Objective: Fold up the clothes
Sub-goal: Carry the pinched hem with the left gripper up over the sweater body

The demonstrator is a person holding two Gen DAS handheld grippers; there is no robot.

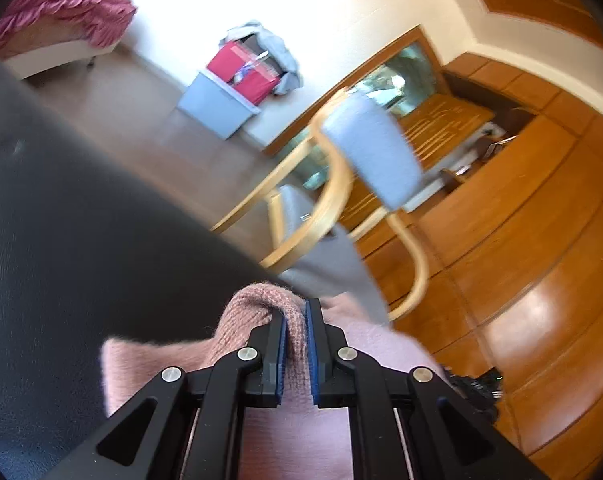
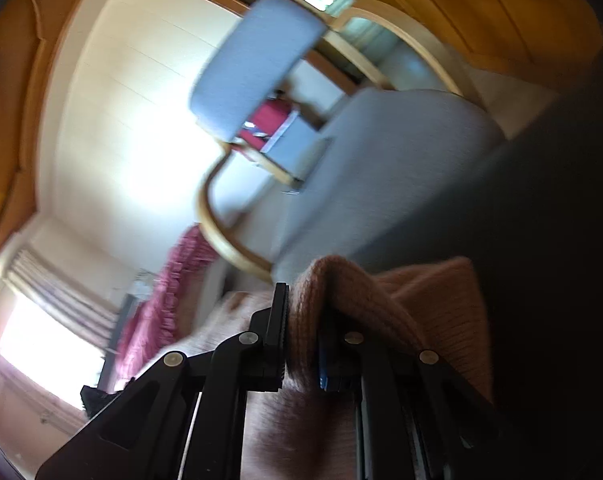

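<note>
Pink knit sweater [image 1: 297,336] pinched between closed jaws of left gripper [image 1: 296,320] at lower centre of frame, cloth bunched over fingertips and trailing back beneath the tool. Same sweater [image 2: 381,300] clamped likewise in right gripper [image 2: 303,316], draping toward lower right. Held at two points, span between them out of sight, long axis impossible to tell. Beyond: dark surface [image 1: 81,220], wooden chair [image 1: 365,152], laundry bin [image 1: 221,100] at upper centre.

Wooden chair [image 1: 365,152] with grey cushions, grey bin [image 1: 217,104] holding red cloth, wood cabinets [image 1: 541,240]
</note>
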